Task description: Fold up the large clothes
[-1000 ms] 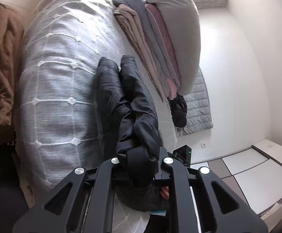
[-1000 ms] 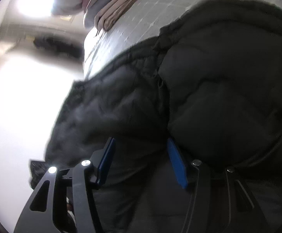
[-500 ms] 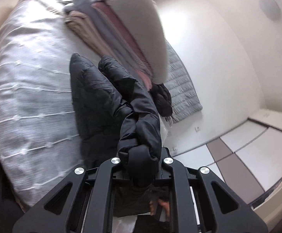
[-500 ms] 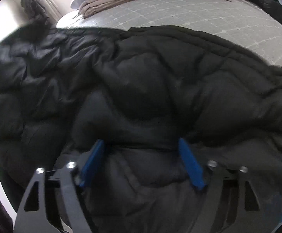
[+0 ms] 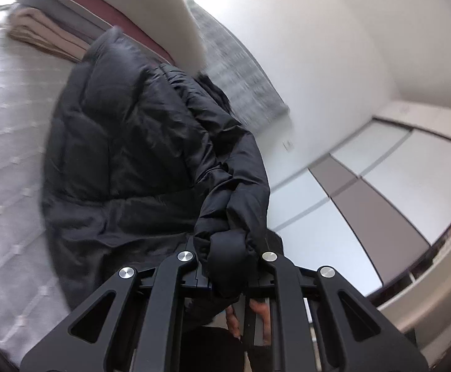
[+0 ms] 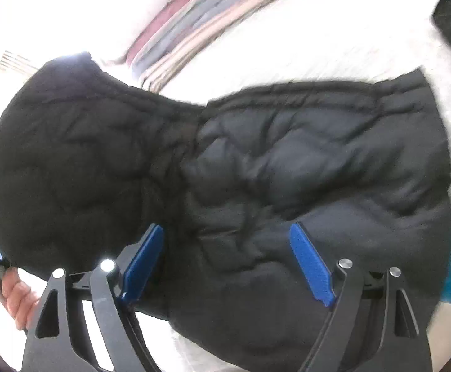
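Note:
A black puffer jacket lies on the grey quilted bedspread. My left gripper is shut on a bunched, rolled-up part of the jacket and holds it raised above the bed's edge, with the fabric trailing back to the body. In the right wrist view the jacket spreads across the bed. My right gripper hovers over its near part, its blue pads wide apart and pressing on nothing. A hand shows at the lower left there.
Folded clothes are stacked at the far side of the bed, also seen as stacked clothes from the right. A grey quilted blanket hangs by the white wall. White and taupe panels lie right of the bed.
My left gripper rose and swung over with the bunched jacket part still in it. The right jaws spread wider and let the jacket go, drawing back until the whole jacket shows.

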Available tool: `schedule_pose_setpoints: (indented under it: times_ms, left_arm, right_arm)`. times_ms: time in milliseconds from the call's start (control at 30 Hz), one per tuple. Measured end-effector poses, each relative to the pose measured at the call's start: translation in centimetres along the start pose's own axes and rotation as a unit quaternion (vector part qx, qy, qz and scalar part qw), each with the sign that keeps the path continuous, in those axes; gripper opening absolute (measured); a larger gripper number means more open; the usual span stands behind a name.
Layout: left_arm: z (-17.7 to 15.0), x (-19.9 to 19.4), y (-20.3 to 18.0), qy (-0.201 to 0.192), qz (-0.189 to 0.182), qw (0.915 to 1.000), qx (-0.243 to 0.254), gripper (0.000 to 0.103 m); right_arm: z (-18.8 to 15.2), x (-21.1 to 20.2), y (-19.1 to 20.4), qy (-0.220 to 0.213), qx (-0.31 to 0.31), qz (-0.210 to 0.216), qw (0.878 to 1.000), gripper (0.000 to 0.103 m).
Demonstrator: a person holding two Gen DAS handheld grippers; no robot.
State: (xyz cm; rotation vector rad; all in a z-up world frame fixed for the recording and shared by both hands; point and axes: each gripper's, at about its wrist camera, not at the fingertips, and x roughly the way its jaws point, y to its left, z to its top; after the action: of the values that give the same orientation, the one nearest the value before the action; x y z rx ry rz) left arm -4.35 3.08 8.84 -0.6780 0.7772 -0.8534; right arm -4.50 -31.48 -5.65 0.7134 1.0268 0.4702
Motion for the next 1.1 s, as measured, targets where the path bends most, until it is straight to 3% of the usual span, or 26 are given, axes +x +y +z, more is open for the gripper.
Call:
schedule_pose_setpoints:
  times_ms: [100, 167, 300, 367, 433, 633, 700, 767, 833, 933, 1000, 1100]
  left_arm:
    - [-1.5, 4.9, -2.1, 0.044, -0.017, 0.9988, 0.015, 0.01]
    - [-2.9, 7.8, -3.2, 0.071, -0.022, 0.9968, 0.03, 0.01]
    - [-6.8, 14.7, -4.1, 0.147, -0.024, 0.9879, 0.044, 0.01]
    - [-8.6, 17.3, -3.9, 0.184, -0.019, 0.9817, 0.045, 0.01]
    - [-10.0, 19.1, -3.3, 0.208, -0.013, 0.977, 0.045, 0.01]
    - [-11.7, 21.9, -2.8, 0.256, -0.001, 0.9649, 0.058, 0.011]
    - [-12.4, 22.8, -2.5, 0.275, 0.009, 0.959, 0.065, 0.011]
    - [-13.0, 23.9, -2.2, 0.29, 0.022, 0.9539, 0.072, 0.011]
    - [-13.7, 25.2, -2.1, 0.305, 0.04, 0.9475, 0.085, 0.012]
    - [-14.3, 26.2, -2.8, 0.319, 0.066, 0.9388, 0.111, 0.017]
    - [-14.7, 26.2, -3.5, 0.324, 0.076, 0.9346, 0.125, 0.023]
    - [-14.9, 25.6, -4.8, 0.325, 0.087, 0.9287, 0.155, 0.032]
  right_arm:
    - [-0.4, -3.0, -3.6, -0.018, 0.059, 0.086, 0.994, 0.081]
    - [-0.5, -4.7, -6.3, -0.042, 0.107, 0.14, 0.983, 0.082]
    - [-1.1, -6.4, -9.9, -0.067, 0.168, 0.205, 0.962, 0.085]
    - [-2.1, -7.4, -11.4, -0.067, 0.18, 0.196, 0.962, 0.086]
    - [-2.0, -4.9, -11.5, -0.065, 0.191, 0.17, 0.965, 0.086]
    - [-3.6, -8.1, -11.5, -0.103, 0.164, 0.079, 0.978, 0.086]
    - [-3.7, -10.5, -10.4, -0.138, 0.145, 0.081, 0.976, 0.086]
    - [-3.4, -12.2, -9.1, -0.161, 0.126, 0.11, 0.973, 0.087]
    - [-2.8, -12.0, -6.6, -0.149, 0.094, 0.161, 0.971, 0.09]
    - [-1.4, -8.8, -3.4, -0.058, 0.054, 0.239, 0.968, 0.092]
    - [-0.9, -5.8, -2.3, -0.006, 0.041, 0.219, 0.975, 0.092]
    - [-0.7, -2.5, -3.5, 0.023, 0.053, 0.139, 0.989, 0.092]
